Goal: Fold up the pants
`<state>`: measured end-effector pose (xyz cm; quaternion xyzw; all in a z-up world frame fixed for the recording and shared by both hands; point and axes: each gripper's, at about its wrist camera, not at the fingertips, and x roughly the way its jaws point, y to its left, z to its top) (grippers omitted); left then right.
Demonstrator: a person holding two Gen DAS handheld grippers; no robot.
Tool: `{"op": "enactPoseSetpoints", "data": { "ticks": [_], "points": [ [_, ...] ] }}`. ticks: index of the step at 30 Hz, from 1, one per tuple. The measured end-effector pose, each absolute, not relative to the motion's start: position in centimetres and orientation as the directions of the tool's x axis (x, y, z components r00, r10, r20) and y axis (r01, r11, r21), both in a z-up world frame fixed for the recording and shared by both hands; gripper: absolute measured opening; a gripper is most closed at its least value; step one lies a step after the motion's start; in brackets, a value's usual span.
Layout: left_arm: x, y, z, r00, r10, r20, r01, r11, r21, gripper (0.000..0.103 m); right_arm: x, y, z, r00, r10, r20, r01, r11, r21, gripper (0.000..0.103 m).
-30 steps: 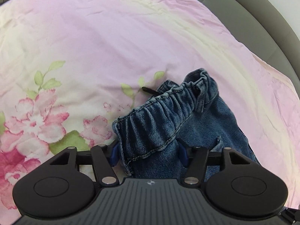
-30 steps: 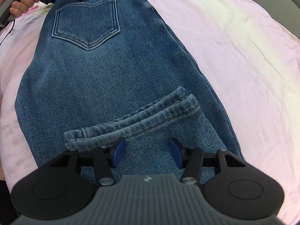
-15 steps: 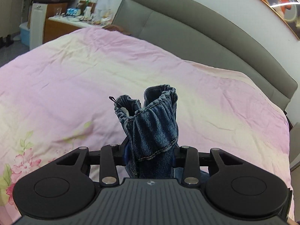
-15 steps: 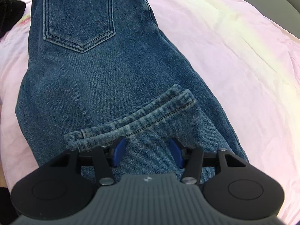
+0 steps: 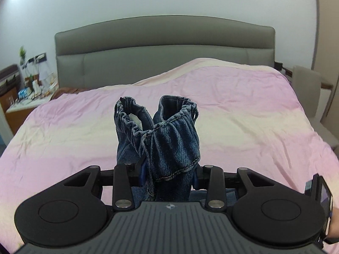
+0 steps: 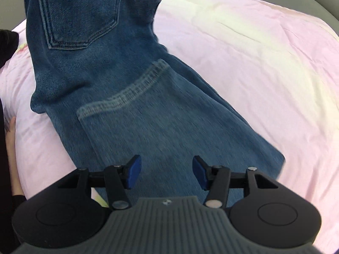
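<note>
L gripper (image 5: 168, 176) is clamped on the bunched elastic waistband (image 5: 169, 131) of the jeans (image 5: 175, 148); denim fills the gap between the blue pads and stands up in two gathered lobes above them. Its jaws have just been closing, fabric between them. Past the bunch, the pink bedspread (image 5: 243, 110) runs to the far side w/ a pale yellow band across it, then the grey padded headboard (image 5: 165, 48) and the wall. Far left: a cluttered nightstand (image 5: 23, 97). Near right edge: a bit of a hand and a dark device, too cut off to tell more.

R gripper (image 6: 167, 172) points down over the jeans (image 6: 131, 105), pads apart, nothing pinched; denim lies under the gap, contact unclear. Further out a stitched leg hem (image 6: 127, 91) lies folded over the leg, blurred. Beyond it the seat w/ the back pocket (image 6: 78, 14) rises toward the top of view. Bedspread (image 6: 254, 63) shows to the right, a dark sleeve at the left edge.
</note>
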<state>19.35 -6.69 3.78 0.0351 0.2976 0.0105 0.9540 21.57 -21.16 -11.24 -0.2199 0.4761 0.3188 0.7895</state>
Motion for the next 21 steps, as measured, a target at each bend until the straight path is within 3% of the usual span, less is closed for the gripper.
{"op": "enactPoseSetpoints", "data": {
  "ticks": [11, 18, 21],
  "points": [
    [21.2, -23.1, -7.1, 0.695, -0.054, -0.717, 0.301, 0.928, 0.221, 0.042, 19.0, -31.9, -11.4, 0.371, 0.286, -0.883, -0.532, 0.845, 0.05, 0.051],
    [20.7, -26.1, -13.2, 0.608, -0.122, -0.785, 0.402, 0.9, 0.171, 0.043, 17.2, -34.7, -12.1, 0.359, 0.287, -0.888, -0.507, 0.859, 0.073, 0.051],
    [20.7, -26.3, -14.3, 0.565, -0.164, -0.808, 0.443, 0.887, 0.131, 0.05, 16.7, -34.9, -12.3, 0.36, 0.276, -0.891, -0.493, 0.867, 0.069, 0.051]
  ]
}}
